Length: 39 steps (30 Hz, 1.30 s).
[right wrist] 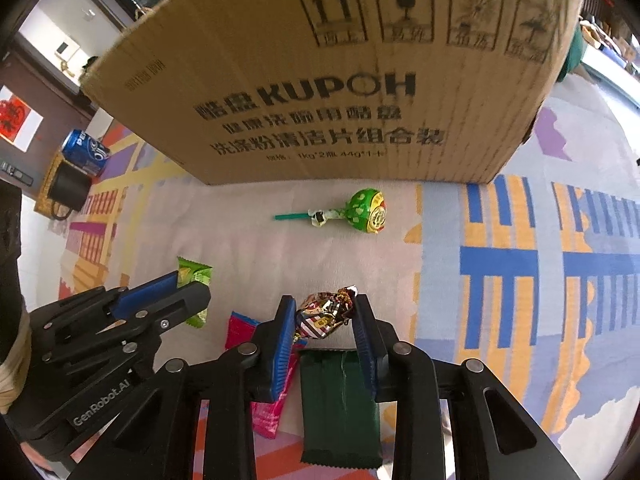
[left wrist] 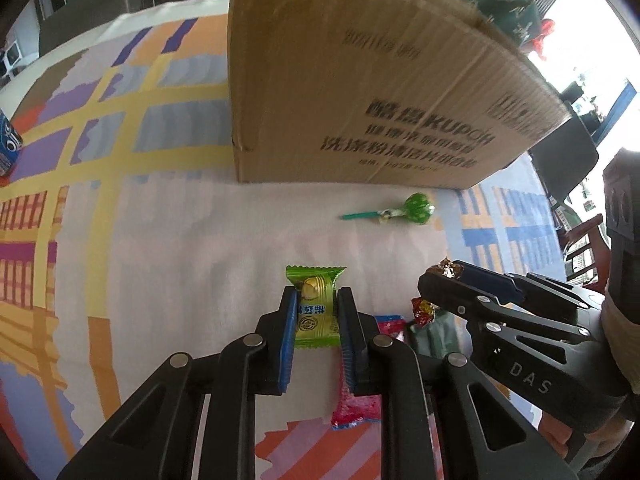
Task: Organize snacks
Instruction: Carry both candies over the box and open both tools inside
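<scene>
Cardboard box (right wrist: 332, 76) top cut off; pink packet (left wrist: 356, 400) half-hidden under left gripper (left wrist: 316, 320).

One cardboard box (right wrist: 320, 80), one lollipop (right wrist: 362, 211), four wrapped snacks (right wrist: 340, 392), one can (right wrist: 85, 151), one mug (right wrist: 69, 191)

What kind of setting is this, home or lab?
Probably a home or lived-in room, not a lab: a patterned tablecloth, a reused cardboard box, and a soda can beside a black mug.

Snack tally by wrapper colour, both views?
Green: 3 (light green packet in left gripper, lollipop, dark green bar)
Pink: 1 (packet)
Multicolour foil: 1 (candy in right gripper)
Total: 5
</scene>
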Each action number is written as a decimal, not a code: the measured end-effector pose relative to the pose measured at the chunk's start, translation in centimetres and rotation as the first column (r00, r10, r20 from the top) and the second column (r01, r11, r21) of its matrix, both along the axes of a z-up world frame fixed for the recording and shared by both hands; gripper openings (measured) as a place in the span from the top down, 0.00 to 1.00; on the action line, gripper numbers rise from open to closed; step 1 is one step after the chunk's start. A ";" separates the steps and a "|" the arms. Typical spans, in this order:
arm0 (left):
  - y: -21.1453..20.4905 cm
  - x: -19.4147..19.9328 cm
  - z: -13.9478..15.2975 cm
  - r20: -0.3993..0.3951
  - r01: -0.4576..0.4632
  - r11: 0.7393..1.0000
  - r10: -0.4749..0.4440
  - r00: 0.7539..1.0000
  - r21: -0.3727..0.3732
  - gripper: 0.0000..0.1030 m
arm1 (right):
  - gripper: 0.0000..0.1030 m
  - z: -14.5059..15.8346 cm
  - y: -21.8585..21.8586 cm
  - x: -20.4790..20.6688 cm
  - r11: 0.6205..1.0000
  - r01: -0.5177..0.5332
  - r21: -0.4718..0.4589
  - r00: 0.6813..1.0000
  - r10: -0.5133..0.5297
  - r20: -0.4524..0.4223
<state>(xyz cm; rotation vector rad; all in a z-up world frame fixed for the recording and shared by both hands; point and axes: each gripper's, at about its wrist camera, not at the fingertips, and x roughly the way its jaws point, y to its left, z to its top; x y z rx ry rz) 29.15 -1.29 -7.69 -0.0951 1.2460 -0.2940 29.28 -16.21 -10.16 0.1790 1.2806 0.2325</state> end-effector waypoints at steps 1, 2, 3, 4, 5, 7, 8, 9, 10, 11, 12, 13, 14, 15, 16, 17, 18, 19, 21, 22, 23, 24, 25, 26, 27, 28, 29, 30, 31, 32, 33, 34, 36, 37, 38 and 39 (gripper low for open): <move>0.1 -0.2 0.4 0.011 0.000 1.000 0.000 1.000 0.000 0.80 | 0.71 0.3 0.0 -0.1 1.000 0.000 -0.002 1.000 0.000 0.010; 0.1 -0.2 0.8 0.020 0.001 1.000 -0.001 1.000 0.000 0.80 | 0.71 0.5 0.0 -0.1 1.000 0.000 -0.002 1.000 0.000 0.016; 0.2 -0.4 1.2 0.030 0.002 1.000 -0.002 1.000 -0.001 0.80 | 0.71 0.9 -0.1 -0.2 1.000 0.000 -0.004 1.000 0.000 0.027; 0.3 -0.5 1.7 0.040 0.002 1.000 -0.002 0.999 -0.004 0.80 | 0.71 1.2 -0.1 -0.3 1.000 0.000 -0.005 0.999 0.001 0.036; 0.4 -0.7 2.2 0.049 0.003 1.000 -0.002 0.999 -0.009 0.80 | 0.71 1.5 -0.2 -0.4 1.000 -0.001 -0.006 0.999 0.001 0.045; 0.4 -1.0 3.1 0.068 0.006 1.000 -0.005 0.998 -0.017 0.80 | 0.71 2.4 -0.4 -0.7 1.000 -0.003 -0.011 0.997 0.004 0.072; 0.4 -1.1 3.5 0.078 0.007 1.000 -0.006 0.997 -0.018 0.80 | 0.71 2.9 -0.5 -0.8 1.000 -0.004 -0.013 0.996 0.005 0.085; 0.4 -1.2 4.0 0.090 0.009 1.000 -0.007 0.996 -0.020 0.80 | 0.71 3.5 -0.6 -1.0 1.000 -0.003 -0.017 0.995 0.005 0.103; 0.2 -1.3 4.4 0.103 0.011 1.000 -0.009 0.995 -0.021 0.80 | 0.71 3.9 -0.8 -1.2 1.000 -0.004 -0.018 0.993 0.006 0.116; 0.1 -1.4 5.0 0.116 0.012 1.000 -0.010 0.993 -0.025 0.80 | 0.71 4.4 -0.9 -1.3 1.000 -0.004 -0.020 0.991 0.006 0.130; -0.5 -1.3 5.2 0.124 0.014 1.000 -0.011 0.992 -0.025 0.80 | 0.71 5.1 -1.0 -1.5 1.000 -0.003 -0.021 0.989 0.006 0.150; -0.6 -1.4 5.7 0.136 0.016 0.999 -0.012 0.991 -0.028 0.80 | 0.71 5.6 -1.1 -1.6 1.000 -0.002 -0.022 0.986 0.006 0.164; -0.7 -1.5 6.2 0.148 0.017 0.999 -0.013 0.989 -0.031 0.80 | 0.71 6.3 -1.2 -1.8 1.000 -0.001 -0.026 0.983 0.006 0.184; -0.8 -1.5 6.7 0.159 0.018 0.999 -0.012 0.987 -0.033 0.80 | 0.71 6.9 -1.3 -1.9 1.000 -0.001 -0.028 0.980 0.007 0.201; -0.7 -1.5 7.3 0.173 0.019 0.999 -0.012 0.985 -0.038 0.80 | 0.71 7.4 -1.5 -2.1 1.000 0.000 -0.030 0.976 0.007 0.216; -0.8 -1.7 7.7 0.184 0.021 0.999 -0.013 0.983 -0.042 0.80 | 0.71 8.0 -1.5 -2.2 0.999 0.001 -0.032 0.973 0.007 0.231; -0.9 -1.8 8.2 0.195 0.023 0.999 -0.014 0.981 -0.045 0.80 | 0.71 8.6 -1.6 -2.3 0.999 0.002 -0.033 0.969 0.007 0.248; -0.9 -1.9 8.8 0.208 0.025 0.998 -0.014 0.978 -0.050 0.80 | 0.71 9.2 -1.6 -2.4 0.999 0.003 -0.033 0.964 0.006 0.264; -1.0 -2.1 9.8 0.230 0.030 0.998 -0.017 0.973 -0.056 0.80 | 0.71 10.4 -1.9 -2.7 0.999 0.005 -0.032 0.956 0.004 0.294; -1.1 -2.3 10.2 0.242 0.033 0.998 -0.017 0.970 -0.059 0.80 | 0.71 10.9 -2.0 -2.8 0.999 0.006 -0.033 0.952 0.005 0.306; -1.1 -2.3 10.6 0.253 0.035 0.998 -0.018 0.967 -0.060 0.80 | 0.71 11.3 -2.1 -2.8 0.999 0.006 -0.034 0.948 0.005 0.318; -1.1 -2.4 11.1 0.262 0.037 0.997 -0.019 0.965 -0.062 0.80 | 0.71 11.8 -2.0 -2.9 0.999 0.007 -0.034 0.943 0.005 0.333; -1.2 -2.4 11.5 0.273 0.039 0.997 -0.020 0.962 -0.063 0.80 | 0.71 12.2 -2.0 -3.0 0.999 0.008 -0.035 0.939 0.005 0.344; -1.2 -2.4 11.8 0.282 0.041 0.997 -0.021 0.959 -0.063 0.80 | 0.71 12.5 -1.8 -3.0 0.999 0.009 -0.035 0.936 0.004 0.353; -1.3 -2.4 12.2 0.292 0.042 0.997 -0.022 0.956 -0.063 0.80 | 0.71 12.9 -1.8 -3.0 0.999 0.011 -0.035 0.931 0.002 0.364; -1.4 -2.3 12.6 0.301 0.043 0.997 -0.022 0.953 -0.063 0.80 | 0.71 13.2 -1.8 -3.0 0.999 0.013 -0.035 0.927 0.001 0.375; -1.5 -2.2 12.9 0.308 0.045 0.997 -0.023 0.951 -0.063 0.80 | 0.71 13.5 -1.8 -3.1 0.999 0.014 -0.033 0.924 0.000 0.383; -1.6 -2.1 13.2 0.315 0.047 0.997 -0.025 0.949 -0.063 0.80 | 0.71 13.9 -1.8 -3.0 0.999 0.015 -0.031 0.919 -0.002 0.394; -1.7 -2.0 13.6 0.324 0.048 0.997 -0.025 0.946 -0.064 0.80 | 0.71 14.2 -1.8 -3.0 0.999 0.017 -0.029 0.917 -0.004 0.400; -1.8 -1.9 13.9 0.329 0.048 0.997 -0.025 0.944 -0.064 0.80 | 0.71 14.4 -1.9 -2.9 0.999 0.019 -0.027 0.914 -0.006 0.406; -1.9 -1.7 14.3 0.337 0.050 0.997 -0.026 0.941 -0.064 0.80 | 0.71 14.7 -1.9 -2.8 0.999 0.019 -0.025 0.911 -0.007 0.412; -1.9 -1.6 14.5 0.342 0.049 0.997 -0.025 0.939 -0.064 0.80 | 0.71 15.0 -2.0 -2.7 0.999 0.021 -0.024 0.908 -0.009 0.418; -2.0 -1.2 15.2 0.355 0.048 0.997 -0.021 0.935 -0.067 0.80 | 0.71 15.6 -2.1 -2.4 0.999 0.023 -0.024 0.903 -0.011 0.430; -2.0 -1.0 15.4 0.360 0.047 0.997 -0.020 0.933 -0.067 0.80 | 0.71 15.9 -2.1 -2.3 0.999 0.025 -0.025 0.900 -0.012 0.436; -2.0 -0.9 15.7 0.366 0.046 0.997 -0.018 0.930 -0.067 0.80 | 0.71 16.2 -2.2 -2.1 0.999 0.028 -0.024 0.896 -0.014 0.445; -2.0 -0.7 15.9 0.371 0.045 0.997 -0.017 0.928 -0.066 0.80 | 0.71 16.5 -2.2 -1.9 0.999 0.028 -0.023 0.892 -0.015 0.451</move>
